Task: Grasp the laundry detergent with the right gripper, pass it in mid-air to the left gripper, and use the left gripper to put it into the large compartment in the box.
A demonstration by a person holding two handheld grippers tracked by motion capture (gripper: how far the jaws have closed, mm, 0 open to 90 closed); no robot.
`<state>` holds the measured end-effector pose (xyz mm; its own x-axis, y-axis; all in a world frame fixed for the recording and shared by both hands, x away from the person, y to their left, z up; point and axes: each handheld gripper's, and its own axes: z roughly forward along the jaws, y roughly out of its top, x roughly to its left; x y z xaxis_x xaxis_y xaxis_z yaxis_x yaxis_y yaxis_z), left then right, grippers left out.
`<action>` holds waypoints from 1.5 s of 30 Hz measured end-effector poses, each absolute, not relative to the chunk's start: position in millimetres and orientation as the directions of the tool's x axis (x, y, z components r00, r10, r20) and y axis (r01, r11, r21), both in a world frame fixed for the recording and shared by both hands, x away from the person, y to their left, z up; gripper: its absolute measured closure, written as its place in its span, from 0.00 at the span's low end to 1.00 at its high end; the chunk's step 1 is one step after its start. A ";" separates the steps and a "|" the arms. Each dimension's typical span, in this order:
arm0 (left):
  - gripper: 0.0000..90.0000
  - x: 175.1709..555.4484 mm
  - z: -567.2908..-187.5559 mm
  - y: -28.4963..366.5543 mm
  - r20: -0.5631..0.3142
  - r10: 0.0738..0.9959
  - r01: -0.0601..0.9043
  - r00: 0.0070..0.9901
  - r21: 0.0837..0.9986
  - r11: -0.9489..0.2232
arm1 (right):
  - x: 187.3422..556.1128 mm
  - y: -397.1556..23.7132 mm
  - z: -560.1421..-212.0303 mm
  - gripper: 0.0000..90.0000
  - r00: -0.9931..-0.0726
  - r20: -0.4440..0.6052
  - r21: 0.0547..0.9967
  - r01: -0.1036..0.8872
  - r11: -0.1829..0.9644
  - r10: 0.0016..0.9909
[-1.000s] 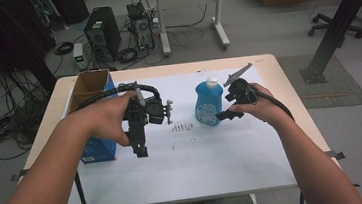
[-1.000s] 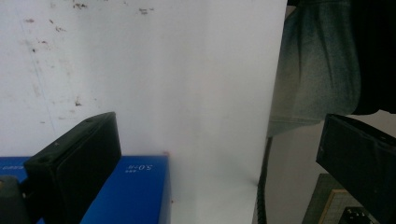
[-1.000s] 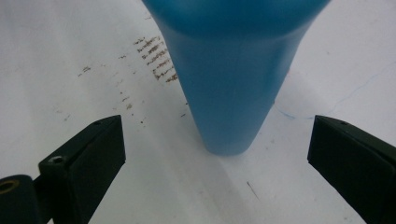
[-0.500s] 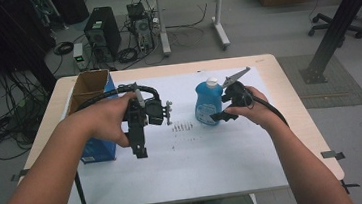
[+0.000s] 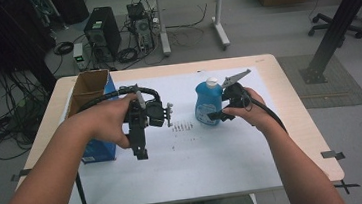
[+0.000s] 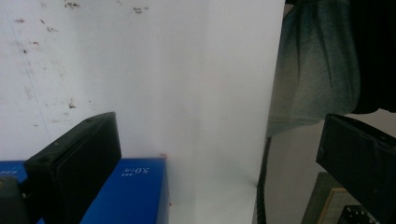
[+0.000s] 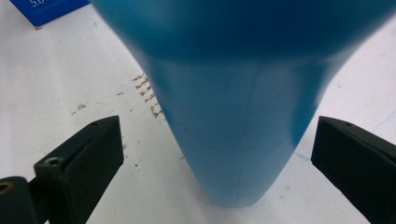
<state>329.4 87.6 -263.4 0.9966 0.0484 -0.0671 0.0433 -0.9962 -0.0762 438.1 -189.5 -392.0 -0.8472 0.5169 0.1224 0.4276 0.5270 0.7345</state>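
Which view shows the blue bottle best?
The high view: the whole bottle, white cap included, upright on the paper. The right gripper view has its blurred body between open jaws. The left gripper view faces paper and box.

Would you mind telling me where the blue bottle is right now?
In the high view the blue bottle stands upright on the white sheet, right of centre, just left of the right claw; the right gripper view shows it between that claw's open jaws.

A blue box [image 5: 95, 115] is sitting on the surface [image 5: 293, 136] just beside the left gripper [image 5: 141, 153]; 1 computer tower [image 5: 103, 34] is standing well beyond it.
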 end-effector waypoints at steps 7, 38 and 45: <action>0.00 329.1 -263.7 86.8 -0.068 0.047 0.042 0.997 -0.073 -0.996 | 438.4 -188.2 -397.5 0.02 -0.845 0.129 0.750 0.425 0.506 0.519; 0.00 329.5 -267.0 85.6 -0.073 0.044 0.039 0.996 -0.069 -0.997 | 441.0 -181.3 -411.6 0.04 -0.817 0.108 0.815 0.399 0.420 0.566; 0.00 330.2 -267.4 84.8 -0.073 0.045 0.039 0.996 -0.070 -0.997 | 439.7 -179.7 -410.5 0.12 -0.813 0.086 0.828 0.380 0.412 0.576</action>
<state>330.2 84.8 -267.4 0.9963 0.0445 -0.0730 0.0394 -0.9968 -0.0698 439.7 -179.7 -410.5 -0.8129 0.5759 0.0864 0.3800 0.4122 0.8281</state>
